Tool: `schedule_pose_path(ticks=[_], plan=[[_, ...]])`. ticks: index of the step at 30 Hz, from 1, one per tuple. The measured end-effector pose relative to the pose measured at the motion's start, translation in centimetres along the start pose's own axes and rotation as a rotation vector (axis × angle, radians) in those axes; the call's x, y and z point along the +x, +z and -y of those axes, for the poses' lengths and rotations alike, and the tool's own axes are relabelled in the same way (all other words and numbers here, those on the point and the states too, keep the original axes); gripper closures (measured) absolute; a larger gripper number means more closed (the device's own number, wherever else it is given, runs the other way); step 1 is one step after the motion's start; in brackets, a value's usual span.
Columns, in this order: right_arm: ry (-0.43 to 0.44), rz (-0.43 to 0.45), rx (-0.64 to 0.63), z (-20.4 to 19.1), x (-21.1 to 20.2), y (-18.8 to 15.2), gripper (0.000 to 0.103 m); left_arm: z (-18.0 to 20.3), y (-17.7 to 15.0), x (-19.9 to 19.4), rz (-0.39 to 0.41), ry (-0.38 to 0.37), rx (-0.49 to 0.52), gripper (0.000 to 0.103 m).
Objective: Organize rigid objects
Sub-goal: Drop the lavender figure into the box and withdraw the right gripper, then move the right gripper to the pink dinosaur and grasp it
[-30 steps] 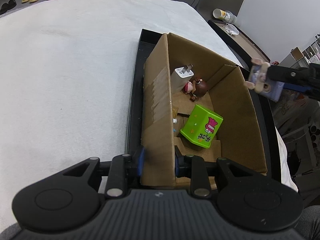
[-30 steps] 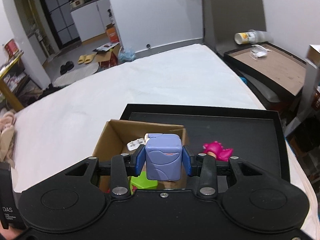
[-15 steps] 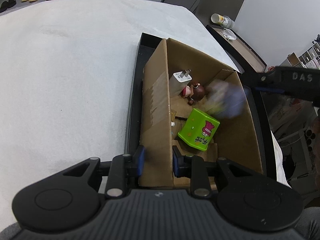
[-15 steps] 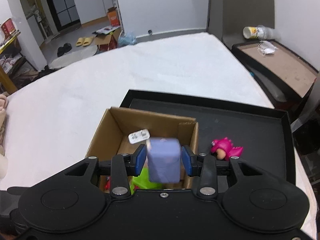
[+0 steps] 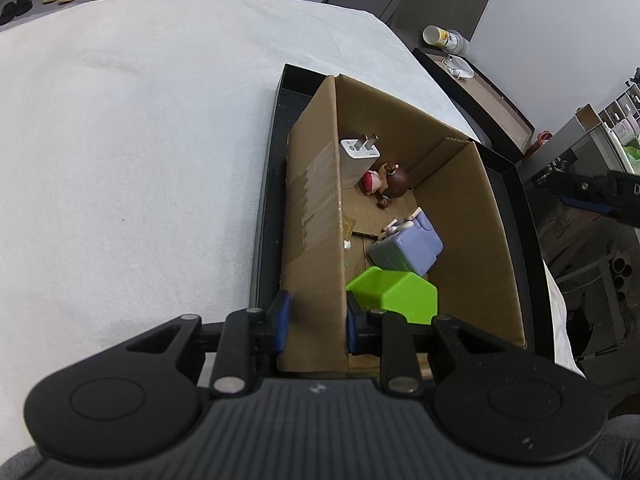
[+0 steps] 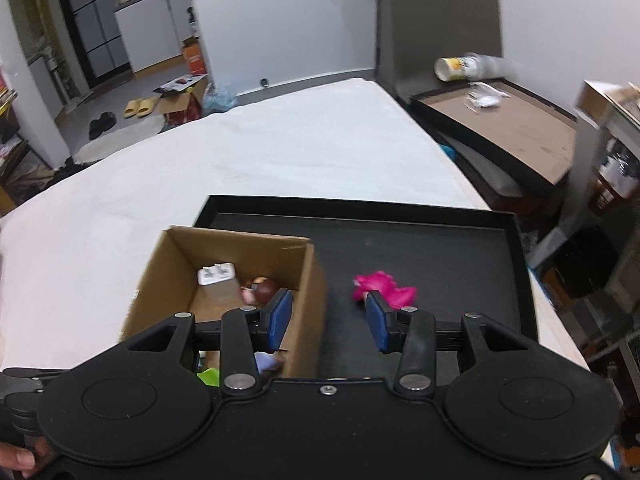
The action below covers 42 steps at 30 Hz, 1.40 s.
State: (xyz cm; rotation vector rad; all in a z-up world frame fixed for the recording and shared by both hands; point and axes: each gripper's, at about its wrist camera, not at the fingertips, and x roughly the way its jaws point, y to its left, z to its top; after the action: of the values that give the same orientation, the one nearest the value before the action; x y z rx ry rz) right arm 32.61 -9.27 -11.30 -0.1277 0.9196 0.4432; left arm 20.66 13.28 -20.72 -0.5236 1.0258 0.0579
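Observation:
My left gripper (image 5: 316, 320) is shut on the near left wall of a cardboard box (image 5: 316, 216) that stands in a black tray (image 5: 266, 208). Inside the box lie a purple block toy (image 5: 408, 246), a green block (image 5: 396, 294), a white plug adapter (image 5: 358, 152) and a small brown-haired figure (image 5: 386, 186). My right gripper (image 6: 328, 322) is open and empty above the box's right wall (image 6: 310, 300). A pink toy (image 6: 382, 286) lies on the tray floor (image 6: 440, 256) just beyond its right finger.
The tray sits on a white cloth-covered table (image 5: 140, 140). A second tray with a cup (image 6: 468, 66) stands beyond the table's right edge. A chair (image 6: 436, 16) stands behind the table.
My right gripper opened and let go of the purple block toy, which dropped into the box and pushed the green block toward me. The right gripper shifted right toward the pink toy.

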Motion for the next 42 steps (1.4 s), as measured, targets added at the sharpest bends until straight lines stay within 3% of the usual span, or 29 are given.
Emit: schedule_pose_path(ticks=[10,19,34,42], plan=[[0.005,-0.021,0.063,3.2,1.1,-1.4,0.059,0.3,0.0,0.3,-0.006,0.019,0.006,0.077],[0.037,-0.031,0.050,4.6,2.9,-1.7,0.041,0.7,0.2,0.9,-0.016,0.050,0.016,0.077],[0.064,-0.072,-0.189,5.5,7.1,-1.6,0.041,1.2,0.2,1.5,-0.025,0.080,0.008,0.077],[0.036,-0.089,-0.305,5.2,9.1,-2.2,0.041,1.6,0.3,1.9,-0.032,0.102,0.011,0.077]])
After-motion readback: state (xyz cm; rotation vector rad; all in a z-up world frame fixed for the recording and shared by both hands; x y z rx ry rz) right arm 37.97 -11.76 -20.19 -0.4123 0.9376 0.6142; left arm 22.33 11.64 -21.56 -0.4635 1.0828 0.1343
